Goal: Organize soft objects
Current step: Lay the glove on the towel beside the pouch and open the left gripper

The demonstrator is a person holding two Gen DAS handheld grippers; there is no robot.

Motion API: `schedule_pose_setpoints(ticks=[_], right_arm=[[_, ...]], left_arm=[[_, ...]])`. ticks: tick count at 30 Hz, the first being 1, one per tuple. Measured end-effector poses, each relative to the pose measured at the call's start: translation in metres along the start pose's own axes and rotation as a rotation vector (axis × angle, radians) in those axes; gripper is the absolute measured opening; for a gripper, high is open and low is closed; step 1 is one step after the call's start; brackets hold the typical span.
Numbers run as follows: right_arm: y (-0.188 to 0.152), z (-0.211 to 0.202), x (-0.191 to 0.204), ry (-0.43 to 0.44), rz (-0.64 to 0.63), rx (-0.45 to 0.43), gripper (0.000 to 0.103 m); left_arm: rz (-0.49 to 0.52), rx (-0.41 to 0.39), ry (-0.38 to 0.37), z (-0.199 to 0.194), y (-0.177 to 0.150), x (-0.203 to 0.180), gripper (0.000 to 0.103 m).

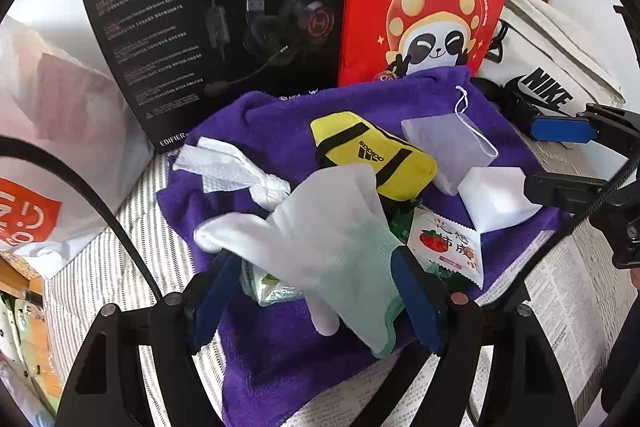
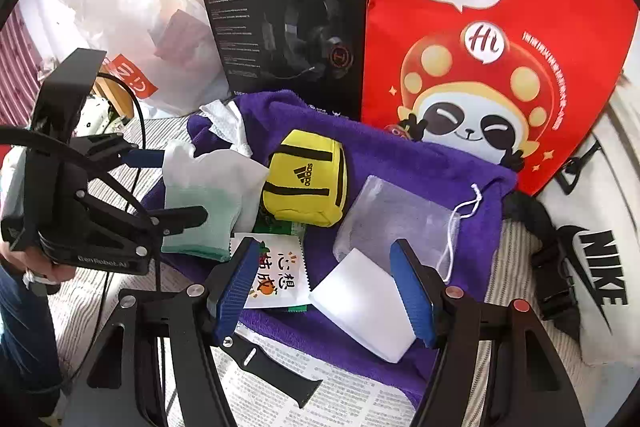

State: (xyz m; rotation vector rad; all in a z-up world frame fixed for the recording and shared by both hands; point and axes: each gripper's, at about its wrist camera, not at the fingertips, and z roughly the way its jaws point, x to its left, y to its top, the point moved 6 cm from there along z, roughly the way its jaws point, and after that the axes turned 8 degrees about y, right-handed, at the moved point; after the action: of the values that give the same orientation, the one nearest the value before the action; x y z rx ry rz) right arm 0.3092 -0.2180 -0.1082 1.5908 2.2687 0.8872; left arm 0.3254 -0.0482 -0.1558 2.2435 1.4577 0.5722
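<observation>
- Several soft items lie gathered on a purple towel (image 1: pixel 280 347), apparently the collecting ground for the sorting job: a yellow pouch (image 2: pixel 306 183) at its middle, a mesh drawstring bag (image 2: pixel 394 219) just right of it, crumpled tissue (image 1: pixel 236 167) toward the towel's far left corner.
- A white glove (image 1: pixel 320 239) drapes over snack packets (image 2: pixel 276 271) at the towel's near left. It hangs between the jaws of the left gripper (image 1: pixel 316 295), which stand parted and do not pinch it, so it looks newly set down.
- The right gripper (image 2: pixel 324 287) hovers over the towel's near edge, jaws apart and straddling a white sponge block (image 2: pixel 368 311) without touching it, seemingly lined up for the next pick.
- A black headset box (image 1: pixel 208 7) and red paper bag (image 2: pixel 480 47) stand behind the towel as a backstop.
</observation>
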Motion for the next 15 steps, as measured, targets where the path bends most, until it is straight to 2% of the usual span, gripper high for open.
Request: schedule_pose_setpoints(ticks=[6,12,15], right_arm=[[-0.014,-0.02,0.014,-0.012,0.003,-0.029,0.067],[-0.065,-0.021,0.034,0.008,-0.013,0.021,0.067],[-0.092,-0.01,0.046,0.047,-0.018,0.073,0.061]], left_arm=[[-0.034,-0.008,0.01,-0.015,0.002,0.011,0.076],[-0.064,-0.025,0.002,-0.036,0.002,0.012,0.076],[-0.082,-0.067,0.01,-0.059,0.001,0.008,0.076]])
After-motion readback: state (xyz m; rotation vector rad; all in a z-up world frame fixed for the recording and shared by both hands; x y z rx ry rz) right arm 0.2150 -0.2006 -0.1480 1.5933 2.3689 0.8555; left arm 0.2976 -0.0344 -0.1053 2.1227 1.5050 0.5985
